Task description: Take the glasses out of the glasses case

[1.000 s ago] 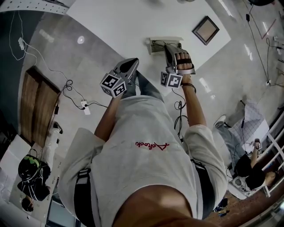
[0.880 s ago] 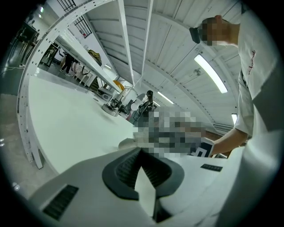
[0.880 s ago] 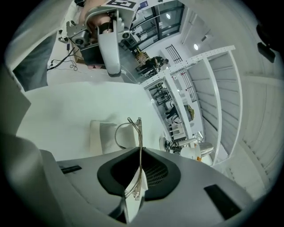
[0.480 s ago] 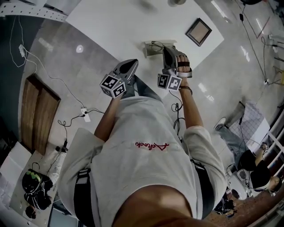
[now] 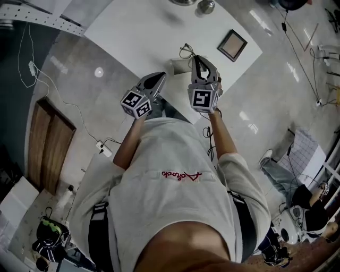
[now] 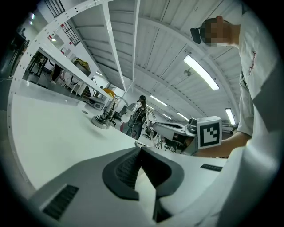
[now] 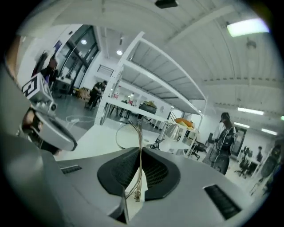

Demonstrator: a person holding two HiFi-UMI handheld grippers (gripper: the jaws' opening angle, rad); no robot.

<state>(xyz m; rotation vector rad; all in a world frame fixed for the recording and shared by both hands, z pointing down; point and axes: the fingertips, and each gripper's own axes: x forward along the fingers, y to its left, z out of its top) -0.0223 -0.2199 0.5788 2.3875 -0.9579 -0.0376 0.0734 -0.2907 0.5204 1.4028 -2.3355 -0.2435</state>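
My right gripper is shut on the thin wire-framed glasses and holds them above the white table. In the right gripper view one temple runs upright between the closed pads of that gripper, and a round lens rim shows beyond. The pale glasses case lies on the table just left of that gripper. My left gripper hovers at the table's near edge, left of the case; in its own view the left gripper has its jaws together with nothing between them.
A dark square frame lies on the table to the right, and metal objects stand at its far side. Cables and a wooden panel are on the floor to the left. People stand in the room behind.
My right gripper has risen and rolled with the glasses, so its marker cube now faces the head camera. The left gripper has risen slightly.
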